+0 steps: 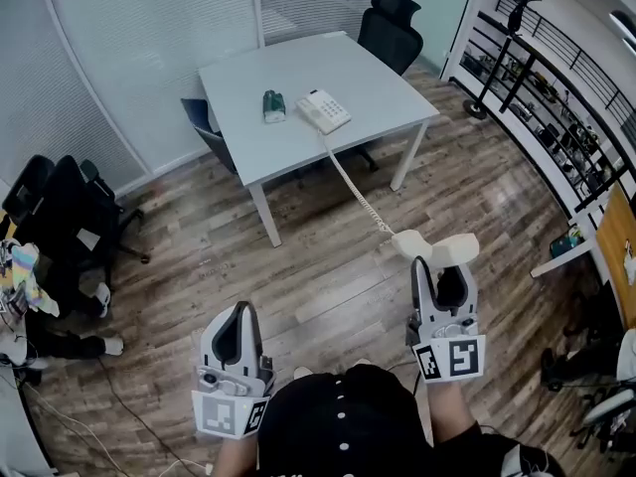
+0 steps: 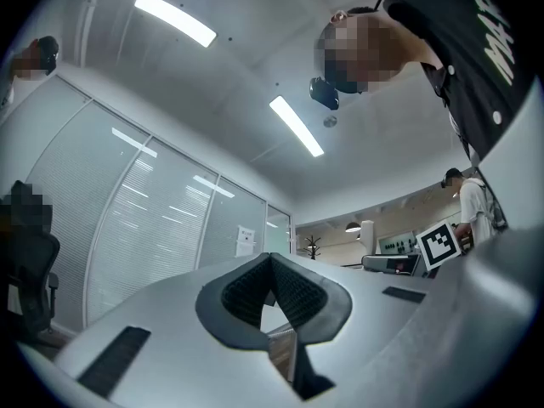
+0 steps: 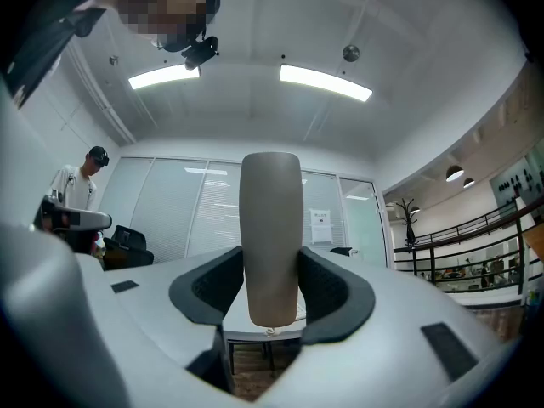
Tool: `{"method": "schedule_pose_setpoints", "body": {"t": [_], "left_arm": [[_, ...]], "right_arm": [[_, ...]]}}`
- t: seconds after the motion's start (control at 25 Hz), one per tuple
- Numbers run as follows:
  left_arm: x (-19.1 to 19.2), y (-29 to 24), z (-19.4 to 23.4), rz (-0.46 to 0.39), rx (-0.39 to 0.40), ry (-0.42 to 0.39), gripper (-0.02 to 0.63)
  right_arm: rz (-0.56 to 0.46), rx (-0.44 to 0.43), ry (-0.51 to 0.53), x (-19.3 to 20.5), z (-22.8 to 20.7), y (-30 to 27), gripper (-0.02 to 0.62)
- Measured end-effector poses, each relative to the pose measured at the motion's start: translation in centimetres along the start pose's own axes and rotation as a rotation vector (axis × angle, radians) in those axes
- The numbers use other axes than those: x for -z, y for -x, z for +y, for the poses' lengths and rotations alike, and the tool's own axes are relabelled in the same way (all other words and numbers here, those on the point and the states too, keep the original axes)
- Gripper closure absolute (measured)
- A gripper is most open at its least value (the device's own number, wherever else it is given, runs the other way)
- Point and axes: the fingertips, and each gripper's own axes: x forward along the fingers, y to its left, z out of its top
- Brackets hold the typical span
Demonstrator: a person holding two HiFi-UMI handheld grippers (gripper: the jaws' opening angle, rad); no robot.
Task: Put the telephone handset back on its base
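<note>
The cream telephone handset [image 1: 437, 246] is held crosswise in my right gripper [image 1: 444, 268], low over the wooden floor and well short of the table. In the right gripper view the handset [image 3: 270, 228] stands upright between the dark pads [image 3: 327, 287], which press on its sides. A coiled cord [image 1: 353, 187] runs from the handset up to the white telephone base [image 1: 323, 110] on the grey table [image 1: 368, 78]. My left gripper [image 1: 237, 318] hangs near my body, shut and empty; its pads [image 2: 297, 291] meet at the tip.
A green object [image 1: 273, 105] lies on the table left of the base. A black office chair [image 1: 390, 30] stands behind the table and a blue chair [image 1: 204, 122] at its left side. Black chairs [image 1: 60, 207] crowd the left wall. Shelving [image 1: 556, 97] lines the right.
</note>
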Motion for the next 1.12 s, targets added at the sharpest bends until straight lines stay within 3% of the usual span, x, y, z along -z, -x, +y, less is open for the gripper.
{"method": "schedule_pose_setpoints", "body": {"t": [0.44, 1.12], "left_arm": [[0.9, 2.1, 2.8, 0.028, 0.040, 0.019, 0.591], [2.1, -1.8, 4.1, 0.032, 0.014, 0.015, 0.591]], "right_arm": [[0.020, 0.037, 0.006, 1.1, 3.6, 1.8, 0.374], [0.014, 0.009, -0.015, 2.4, 1.9, -3.1, 0.374]]}}
